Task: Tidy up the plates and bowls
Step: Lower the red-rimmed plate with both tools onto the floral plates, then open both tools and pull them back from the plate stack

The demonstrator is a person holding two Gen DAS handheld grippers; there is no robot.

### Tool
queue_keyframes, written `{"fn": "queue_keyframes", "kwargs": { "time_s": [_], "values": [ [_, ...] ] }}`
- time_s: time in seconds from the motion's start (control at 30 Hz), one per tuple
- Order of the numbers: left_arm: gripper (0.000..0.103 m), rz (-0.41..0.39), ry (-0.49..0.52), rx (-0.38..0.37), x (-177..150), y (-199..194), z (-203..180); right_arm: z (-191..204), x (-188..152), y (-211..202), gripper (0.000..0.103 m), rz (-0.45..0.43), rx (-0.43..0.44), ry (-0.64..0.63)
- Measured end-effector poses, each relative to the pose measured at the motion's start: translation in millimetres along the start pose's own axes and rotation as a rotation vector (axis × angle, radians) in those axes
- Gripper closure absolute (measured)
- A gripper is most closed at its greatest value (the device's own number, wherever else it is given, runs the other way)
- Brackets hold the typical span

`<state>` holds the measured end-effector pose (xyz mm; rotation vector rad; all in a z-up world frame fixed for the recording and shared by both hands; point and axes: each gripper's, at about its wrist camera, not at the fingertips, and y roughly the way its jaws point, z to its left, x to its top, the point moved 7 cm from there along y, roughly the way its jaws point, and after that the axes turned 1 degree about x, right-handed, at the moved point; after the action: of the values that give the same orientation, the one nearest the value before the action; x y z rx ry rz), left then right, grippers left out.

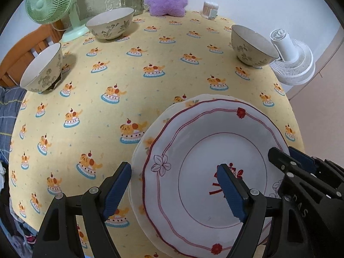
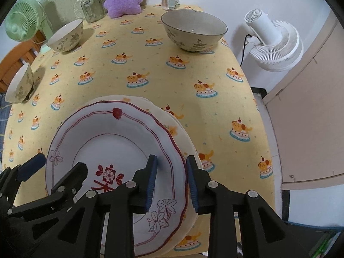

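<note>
The plates were already gathered in one pile at the near edge of the desk [image 1: 150, 49], which suggests the plate half of the tidying was close to done. The red-trimmed plate [image 1: 215, 150] lay on top, seated on a cream plate [image 1: 139, 150] whose rim showed as a crescent beyond it on the left and far sides; more plates may have sat under these, but the pile's edge was too compressed to count.

The three floral bowls stood apart, none nested. One bowl [image 1: 43, 68] sat at the far left edge, a second bowl [image 1: 110, 23] at the far left near the green fan [image 1: 51, 0], and a third bowl [image 1: 251, 45] at the far right beside the white fan [image 1: 294, 62]. They looked like the work left, probably to be stacked together.

The left tool [image 1: 176, 189] stood wide, one finger out over the cloth left of the pile and the other above the top plate's centre, so it straddled the pile's left rim. It seemed to grip nothing.

The right tool [image 2: 172, 182] was set narrow, its fingers either side of the stack's right rim: one above the red-trimmed plate, the other just outside the cream edge. A gap showed at each pad, so it read as loose about the rim rather than clamped, a posture fit for squaring the pile or letting it go.
</note>
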<state>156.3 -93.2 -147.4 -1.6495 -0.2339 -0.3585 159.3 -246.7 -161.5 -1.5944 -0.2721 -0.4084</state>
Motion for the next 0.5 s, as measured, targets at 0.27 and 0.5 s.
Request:
{"fn": "queue_keyframes", "kwargs": {
  "time_s": [0.27,0.5],
  "values": [
    [0.02,0.007,-0.045,0.002,-6.9,0.1,12.5,-1.9,-0.7,3.5,0.039,0.002,-0.04,0.008],
    [0.019,-0.008,-0.059,-0.01,-12.6,-7.5,19.8,-0.9,-6.2,1.6,0.03,0.013,-0.034,0.028]
  ]
}}
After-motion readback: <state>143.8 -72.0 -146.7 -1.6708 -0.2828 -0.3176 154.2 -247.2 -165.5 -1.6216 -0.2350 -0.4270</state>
